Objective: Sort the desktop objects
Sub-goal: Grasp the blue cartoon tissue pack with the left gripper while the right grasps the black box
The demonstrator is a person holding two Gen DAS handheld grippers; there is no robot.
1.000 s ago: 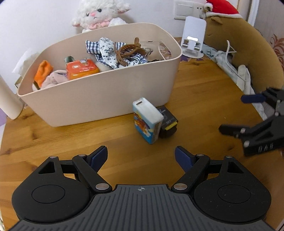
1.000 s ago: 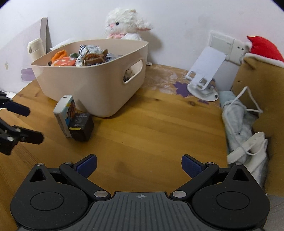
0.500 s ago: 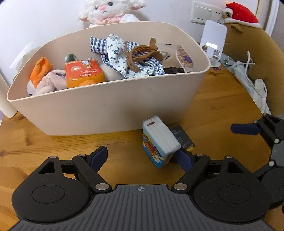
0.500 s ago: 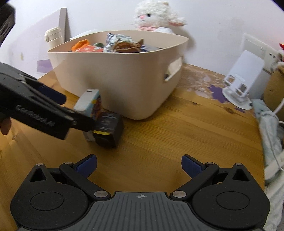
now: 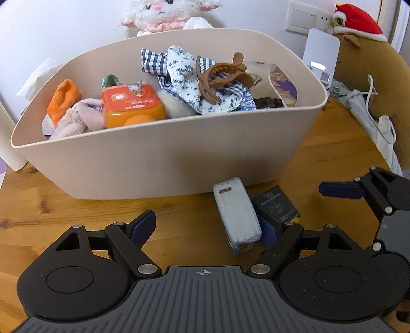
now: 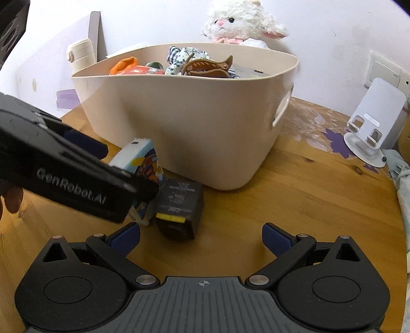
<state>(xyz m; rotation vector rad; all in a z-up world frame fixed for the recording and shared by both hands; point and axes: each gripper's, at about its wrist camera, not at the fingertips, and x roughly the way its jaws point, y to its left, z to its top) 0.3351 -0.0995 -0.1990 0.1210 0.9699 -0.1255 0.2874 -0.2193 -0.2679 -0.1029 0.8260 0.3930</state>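
Observation:
A white and blue tissue pack (image 5: 235, 212) stands on edge on the wooden table (image 5: 77, 205), just in front of the beige bin (image 5: 166, 153). A small black box (image 5: 275, 205) with a yellow stripe leans against its right side. My left gripper (image 5: 205, 228) is open and straddles the pack, its right finger wedged between pack and box. In the right wrist view the left gripper (image 6: 129, 170) covers part of the pack (image 6: 143, 158). My right gripper (image 6: 201, 238) is open, with the black box (image 6: 179, 202) just ahead of its left finger.
The bin (image 6: 192, 123) holds a brown hair claw (image 5: 220, 74), patterned cloth, an orange tin (image 5: 130, 105) and soft items. Behind it sits a plush lamb (image 5: 166, 12). A white phone stand (image 6: 371, 123), a brown plush (image 5: 371, 64) and cloth with cable (image 5: 364, 107) fill the right side.
Both grippers have moved forward and down toward the pack and box. The left gripper now straddles the pack and has come into the right wrist view. Both stay open.

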